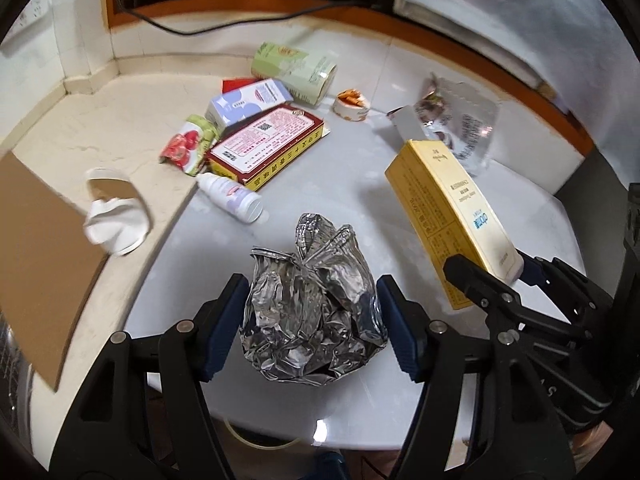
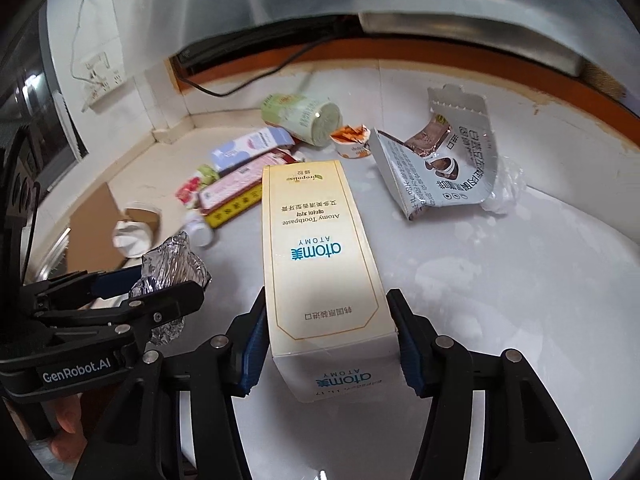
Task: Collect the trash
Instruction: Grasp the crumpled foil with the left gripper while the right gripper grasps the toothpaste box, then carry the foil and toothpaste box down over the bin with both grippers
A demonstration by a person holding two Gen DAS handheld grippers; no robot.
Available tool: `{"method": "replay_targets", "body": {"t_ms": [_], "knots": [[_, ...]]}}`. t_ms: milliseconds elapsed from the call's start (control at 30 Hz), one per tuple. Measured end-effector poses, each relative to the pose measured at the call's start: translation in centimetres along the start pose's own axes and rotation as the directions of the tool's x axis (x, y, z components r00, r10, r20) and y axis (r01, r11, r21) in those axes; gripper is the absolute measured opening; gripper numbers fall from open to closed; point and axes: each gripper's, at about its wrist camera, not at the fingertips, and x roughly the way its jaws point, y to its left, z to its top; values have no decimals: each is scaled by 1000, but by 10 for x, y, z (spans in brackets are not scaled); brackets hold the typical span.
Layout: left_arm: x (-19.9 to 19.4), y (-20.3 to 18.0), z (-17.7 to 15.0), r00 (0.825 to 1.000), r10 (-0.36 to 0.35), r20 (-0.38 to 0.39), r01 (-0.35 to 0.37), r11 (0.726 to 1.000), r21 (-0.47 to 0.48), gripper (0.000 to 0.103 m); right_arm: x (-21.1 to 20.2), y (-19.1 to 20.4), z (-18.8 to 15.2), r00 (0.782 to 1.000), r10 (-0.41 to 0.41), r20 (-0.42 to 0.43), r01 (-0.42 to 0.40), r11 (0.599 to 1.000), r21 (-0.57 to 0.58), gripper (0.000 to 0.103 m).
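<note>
A crumpled wad of silver foil [image 1: 312, 320] sits between the blue pads of my left gripper [image 1: 312, 292], which is shut on it just over the white table [image 1: 360, 184]. My right gripper [image 2: 327, 308] is shut on the near end of a long yellow toothpaste box [image 2: 320, 240], which points away and slants upward. In the left wrist view the toothpaste box [image 1: 448, 208] and the right gripper [image 1: 490, 266] stand to the right of the foil. In the right wrist view the left gripper [image 2: 168, 280] with its foil [image 2: 172, 260] is at the left.
More trash lies at the back: a red and yellow box [image 1: 264, 144], white bottle [image 1: 232, 196], green tube [image 1: 296, 68], lavender carton [image 1: 248, 104], strawberry packet [image 1: 188, 146], small cup [image 1: 352, 104] and torn silver bag [image 2: 444, 160]. A crushed paper cup [image 1: 116, 216] and cardboard sheet [image 1: 40, 248] lie left.
</note>
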Motion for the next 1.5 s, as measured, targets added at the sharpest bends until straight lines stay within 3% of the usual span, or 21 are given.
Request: {"method": "replay_targets", "body": {"t_ms": [400, 633, 833, 1067, 1500], "knots": [[-94, 20, -84, 994, 59, 90, -62, 997, 37, 63, -82, 58, -72, 995, 89, 38, -90, 996, 7, 55], [-117, 41, -146, 992, 95, 88, -95, 995, -3, 63, -114, 100, -127, 989, 143, 37, -142, 989, -36, 56], [-104, 55, -202, 989, 145, 31, -144, 989, -16, 63, -113, 133, -174, 982, 187, -24, -188, 979, -76, 56], [-67, 74, -251, 984, 164, -75, -167, 985, -38, 63, -77, 161, -227, 977, 158, -146, -178, 975, -135, 56], [20, 88, -298, 966, 162, -200, -171, 985, -28, 63, 20, 143, -282, 927, 112, -358, -144, 987, -66, 56]]}}
